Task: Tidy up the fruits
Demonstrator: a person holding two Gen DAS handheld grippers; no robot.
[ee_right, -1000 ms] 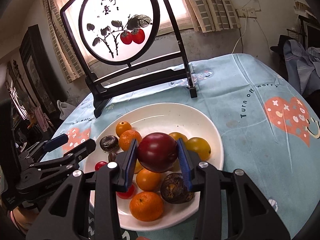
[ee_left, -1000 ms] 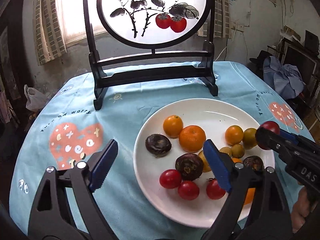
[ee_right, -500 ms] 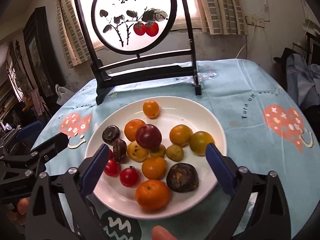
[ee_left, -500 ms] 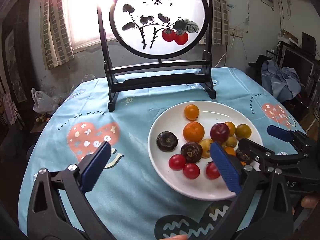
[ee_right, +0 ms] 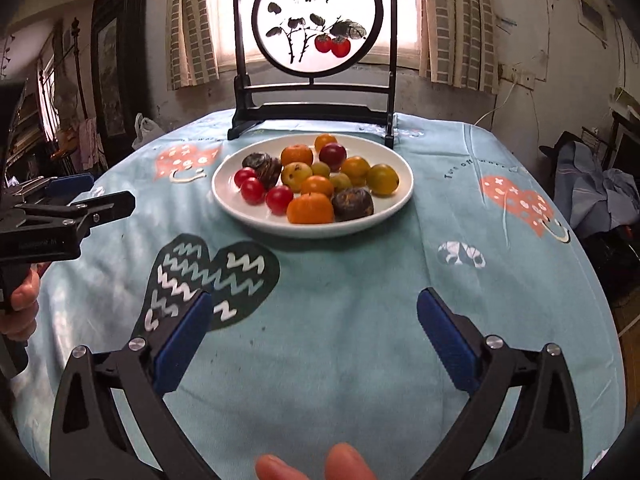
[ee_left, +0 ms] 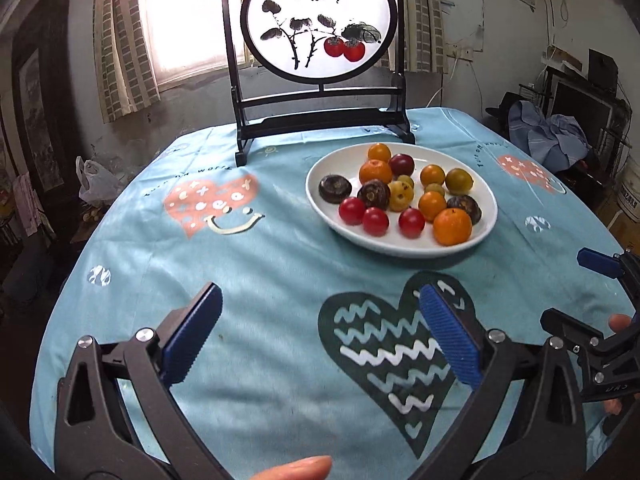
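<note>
Left gripper (ee_left: 320, 344): jaws spread wide, nothing between the blue pads (ee_left: 192, 336), held low and level, aimed forward. Right gripper (ee_right: 312, 328): jaws also wide apart, empty, same low forward pose. The two sit side by side, apart, not touching. Left hand (ee_right: 20, 300) wraps the left handle; fingertips (ee_right: 348, 462) show at the right view's bottom edge.
</note>
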